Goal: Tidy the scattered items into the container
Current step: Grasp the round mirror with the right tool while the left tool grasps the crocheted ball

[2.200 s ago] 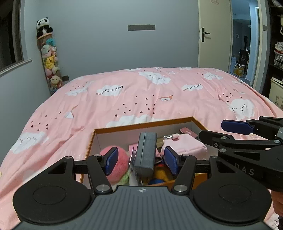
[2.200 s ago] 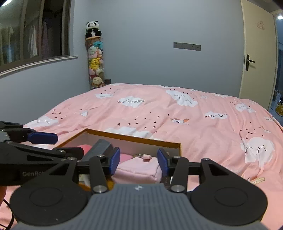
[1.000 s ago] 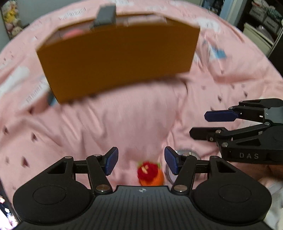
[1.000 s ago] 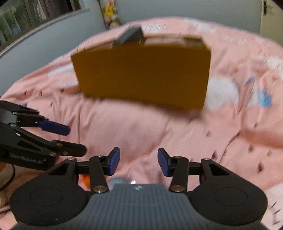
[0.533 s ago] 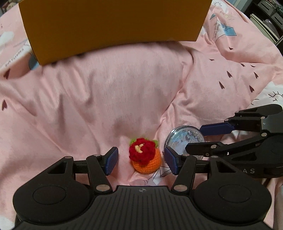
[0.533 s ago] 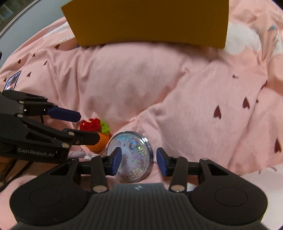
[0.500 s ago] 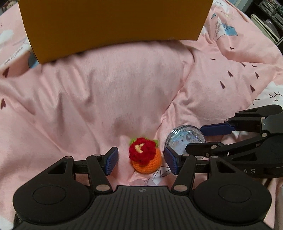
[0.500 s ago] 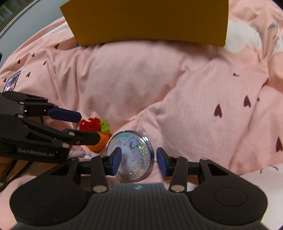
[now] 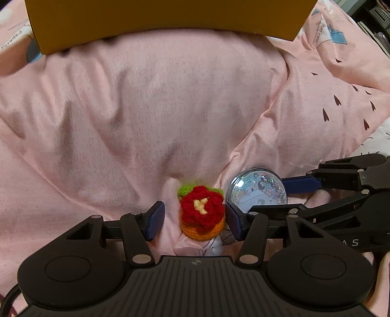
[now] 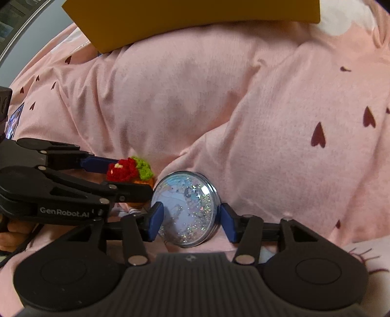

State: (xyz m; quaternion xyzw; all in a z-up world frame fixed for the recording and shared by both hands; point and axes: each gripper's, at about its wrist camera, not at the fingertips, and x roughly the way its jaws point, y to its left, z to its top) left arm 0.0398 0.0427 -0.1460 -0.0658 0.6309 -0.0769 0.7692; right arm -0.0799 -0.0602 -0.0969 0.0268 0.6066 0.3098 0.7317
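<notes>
A crocheted orange toy with a red flower top [image 9: 201, 214] lies on the pink bedspread between the open fingers of my left gripper [image 9: 193, 220]; the right pad sits close against it. It also shows in the right wrist view [image 10: 130, 170]. A round glittery compact [image 10: 186, 209] leans on a fold of the bedspread between the open fingers of my right gripper [image 10: 191, 220], and shows in the left wrist view [image 9: 256, 191]. The orange box [image 9: 158, 19] stands at the far side, its front wall facing me; its inside is hidden.
The pink bedspread [image 9: 170, 109] bulges in soft folds between the grippers and the box [image 10: 195, 17]. A grey wall and window ledge [image 10: 14, 29] show at the far left. A hand holds the left gripper's handle [image 10: 14, 231].
Both grippers have dropped from over the box to the bedspread in front of it and moved in around the crocheted toy and the compact, which now sit between the fingers.
</notes>
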